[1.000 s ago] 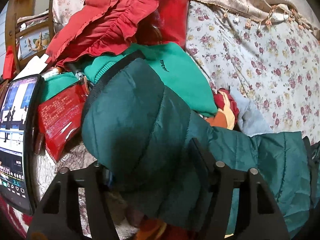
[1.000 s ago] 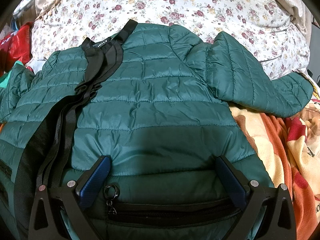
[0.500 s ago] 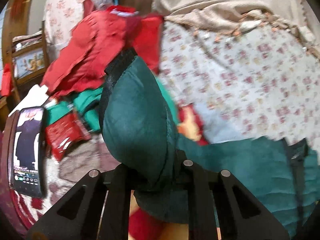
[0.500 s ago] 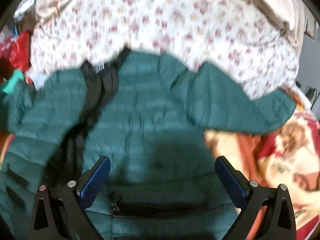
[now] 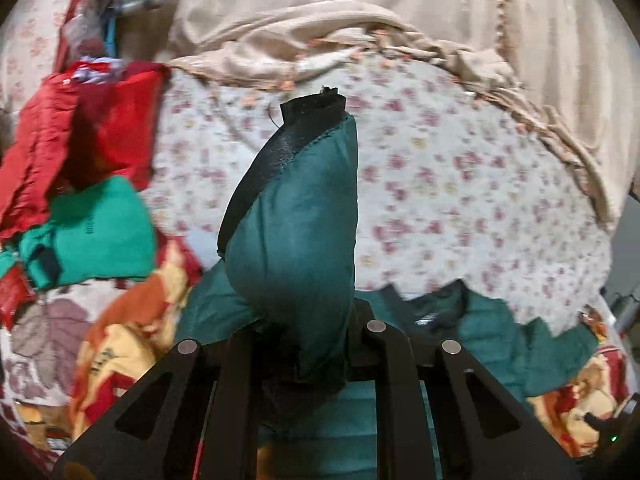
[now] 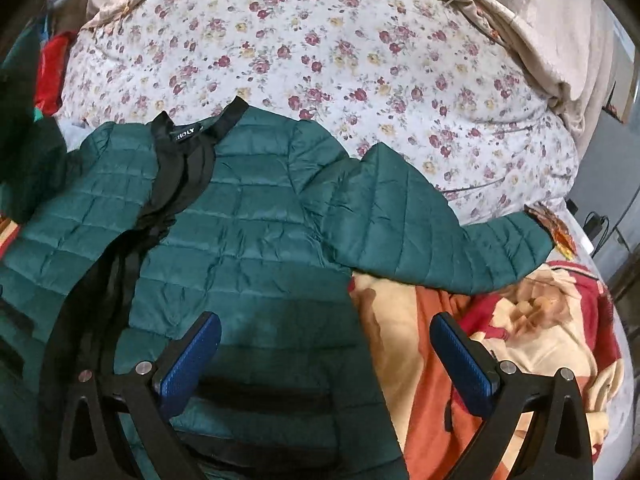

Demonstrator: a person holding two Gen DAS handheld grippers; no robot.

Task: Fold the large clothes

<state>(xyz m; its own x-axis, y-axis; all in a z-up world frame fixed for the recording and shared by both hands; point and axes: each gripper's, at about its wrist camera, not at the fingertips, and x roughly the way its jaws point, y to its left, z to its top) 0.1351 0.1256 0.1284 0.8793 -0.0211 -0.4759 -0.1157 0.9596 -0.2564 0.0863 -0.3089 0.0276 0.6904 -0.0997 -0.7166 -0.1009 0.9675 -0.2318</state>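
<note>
A dark green quilted puffer jacket point(image 6: 248, 216) with black trim lies face up on the bed, its right sleeve point(image 6: 440, 240) stretched out to the right. My left gripper point(image 5: 304, 344) is shut on the jacket's left sleeve cuff point(image 5: 296, 216) and holds it raised, the black cuff edge pointing up. The rest of the jacket lies below and to the right in the left wrist view point(image 5: 480, 332). My right gripper point(image 6: 324, 348) is open with blue pads point(image 6: 192, 356), hovering over the jacket's lower right hem, holding nothing.
A floral sheet point(image 6: 360, 60) covers the bed behind the jacket, with a beige blanket point(image 5: 360, 32) at the back. A patterned orange and red blanket point(image 6: 500, 340) lies under the jacket. Red and bright green clothes point(image 5: 88, 184) are piled at the left.
My left gripper has closed on the left sleeve cuff, lifted it and swung right toward the jacket body. My right gripper has risen and shifted right, staying open.
</note>
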